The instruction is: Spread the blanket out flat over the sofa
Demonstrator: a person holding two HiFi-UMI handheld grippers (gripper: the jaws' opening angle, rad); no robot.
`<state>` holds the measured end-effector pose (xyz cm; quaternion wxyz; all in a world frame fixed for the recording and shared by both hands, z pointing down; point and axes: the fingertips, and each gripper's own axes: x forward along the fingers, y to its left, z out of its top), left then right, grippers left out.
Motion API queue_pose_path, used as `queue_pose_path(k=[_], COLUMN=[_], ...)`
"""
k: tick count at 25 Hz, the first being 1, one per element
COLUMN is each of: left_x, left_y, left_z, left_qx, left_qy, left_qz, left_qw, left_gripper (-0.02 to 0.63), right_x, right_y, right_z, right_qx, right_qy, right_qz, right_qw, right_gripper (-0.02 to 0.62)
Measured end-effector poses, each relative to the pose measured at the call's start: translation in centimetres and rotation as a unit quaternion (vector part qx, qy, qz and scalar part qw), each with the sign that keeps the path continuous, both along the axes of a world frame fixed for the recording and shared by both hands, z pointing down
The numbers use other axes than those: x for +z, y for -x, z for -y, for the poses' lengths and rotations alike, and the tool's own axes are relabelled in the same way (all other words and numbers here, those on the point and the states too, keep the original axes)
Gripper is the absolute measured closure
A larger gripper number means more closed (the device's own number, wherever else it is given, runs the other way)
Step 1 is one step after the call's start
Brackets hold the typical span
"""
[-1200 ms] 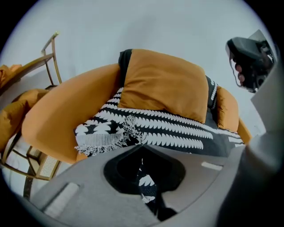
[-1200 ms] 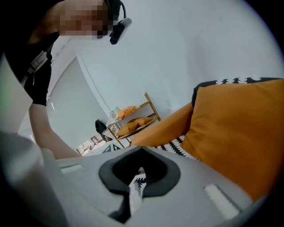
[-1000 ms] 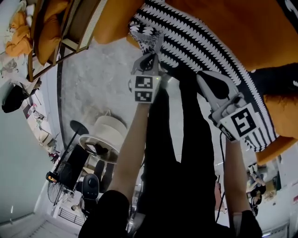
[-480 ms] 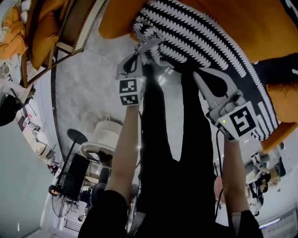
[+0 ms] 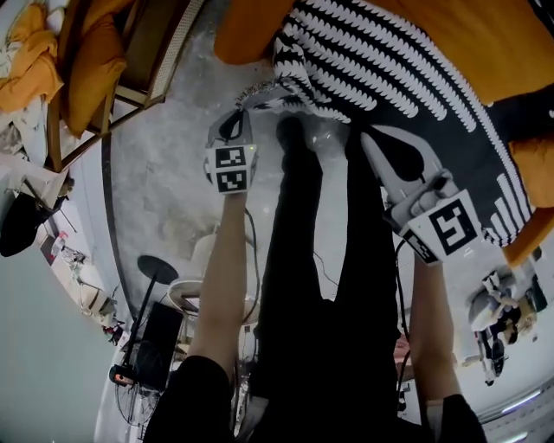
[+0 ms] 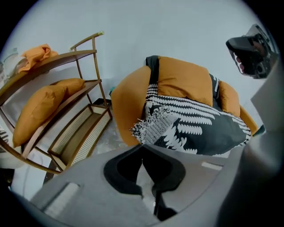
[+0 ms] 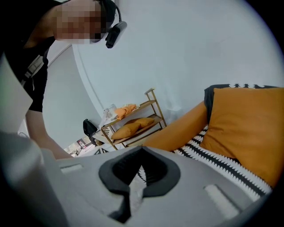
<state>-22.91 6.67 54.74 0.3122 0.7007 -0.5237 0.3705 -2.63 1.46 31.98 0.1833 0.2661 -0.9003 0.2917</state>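
A black-and-white patterned blanket (image 5: 372, 69) lies over the orange sofa (image 5: 415, 26), with its fringed corner (image 5: 260, 91) drawn out past the sofa's arm. My left gripper (image 5: 235, 117) is shut on the strands of that corner. In the left gripper view the fringe (image 6: 142, 126) meets the closed left gripper (image 6: 143, 148). My right gripper (image 5: 372, 143) is shut at the blanket's near edge, and striped cloth shows at the tip of the right gripper (image 7: 142, 155). How firmly it pinches is hard to see. An orange cushion (image 7: 248, 128) rests on the blanket (image 7: 213, 162).
A wood-and-cane shelf rack (image 5: 112, 52) with orange cushions (image 6: 44, 108) stands left of the sofa. The person's black-trousered legs (image 5: 329, 260) stand between my grippers. A round stand (image 5: 160, 268) and a black bag (image 5: 22, 221) sit on the floor at lower left.
My left gripper has moved left, away from the sofa, drawing the fringed corner out with it. The right gripper has stayed almost still at the blanket's edge.
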Motion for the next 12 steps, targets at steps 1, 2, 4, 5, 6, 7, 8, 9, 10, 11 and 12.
queue_pose_path(k=[1, 2, 4, 5, 6, 7, 8, 9, 10, 11, 12], left_x=[0.7, 1.4, 3.1, 4.1, 5.2, 6.4, 7.6, 8.8, 9.9, 11.0, 12.1], left_y=[0.6, 1.1, 1.8, 2.0, 2.3, 2.6, 3.0, 3.3, 3.6, 3.8, 4.0], left_z=[-0.3, -0.6, -1.4, -1.9, -2.5, -2.9, -3.3, -3.5, -3.8, -4.1, -4.5], left_qx=[0.006, 0.013, 0.035, 0.048, 0.062, 0.077, 0.092, 0.106, 0.121, 0.138, 0.157], left_qy=[0.006, 0.012, 0.028, 0.037, 0.048, 0.057, 0.066, 0.073, 0.079, 0.085, 0.092], left_qz=[0.005, 0.012, 0.030, 0.040, 0.050, 0.060, 0.069, 0.077, 0.086, 0.096, 0.107], left_qw=[1.0000, 0.9998, 0.9985, 0.9973, 0.9957, 0.9936, 0.9912, 0.9887, 0.9857, 0.9821, 0.9774], left_gripper=[0.592, 0.592, 0.592, 0.592, 0.592, 0.592, 0.592, 0.592, 0.592, 0.592, 0.592], right_x=[0.1, 0.2, 0.6, 0.9, 1.4, 1.9, 2.5, 3.1, 3.7, 4.2, 4.7], right_y=[0.4, 0.6, 1.1, 1.3, 1.5, 1.8, 2.1, 2.3, 2.5, 2.6, 2.7], right_z=[-0.3, -0.7, -1.3, -1.7, -2.0, -2.3, -2.6, -2.8, -3.1, -3.4, -3.6], right_qx=[0.003, 0.005, 0.006, 0.006, 0.006, 0.006, 0.008, 0.009, 0.010, 0.010, 0.011], right_qy=[0.000, 0.000, 0.003, 0.006, 0.009, 0.013, 0.017, 0.020, 0.023, 0.027, 0.030], right_qz=[0.000, 0.000, -0.001, -0.002, -0.004, -0.005, -0.006, -0.007, -0.008, -0.009, -0.009], right_qw=[1.000, 1.000, 1.000, 1.000, 1.000, 1.000, 1.000, 1.000, 1.000, 1.000, 0.999], right_gripper=[0.592, 0.592, 0.592, 0.592, 0.592, 0.592, 0.592, 0.592, 0.592, 0.592, 0.592])
